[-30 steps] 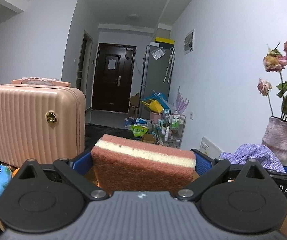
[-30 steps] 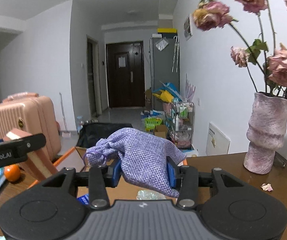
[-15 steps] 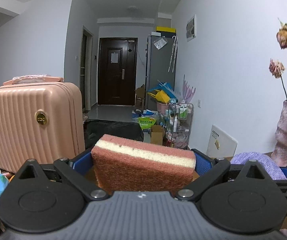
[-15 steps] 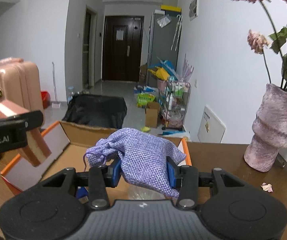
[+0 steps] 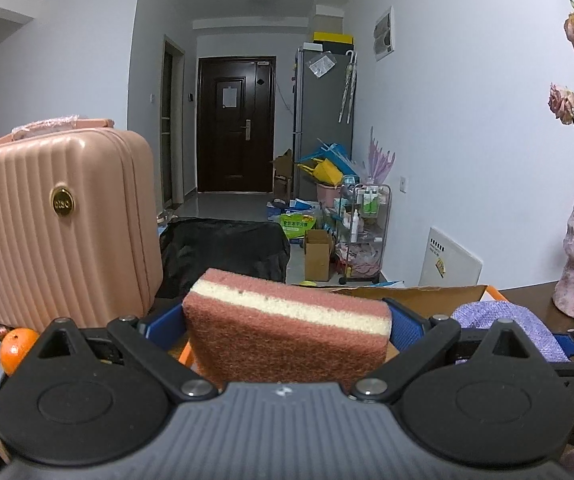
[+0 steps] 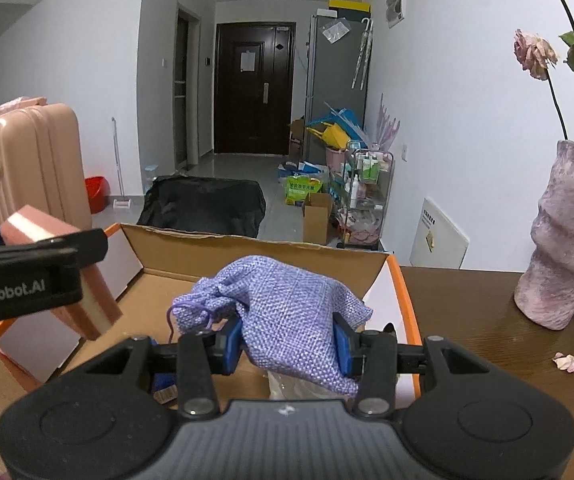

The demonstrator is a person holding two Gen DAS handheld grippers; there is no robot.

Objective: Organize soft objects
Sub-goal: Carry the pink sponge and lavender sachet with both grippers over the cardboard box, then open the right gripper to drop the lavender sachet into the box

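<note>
Holding: I am gripping a pink sponge in the left hand-held gripper, pads pressing both its ends.
Right hand-held gripper: I am clenching it on a purple woven pouch (drawstring end sagging left).
Cardboard box: sitting open on the brown bench; both items are hanging above it.
Vase: standing right of the box.
</note>
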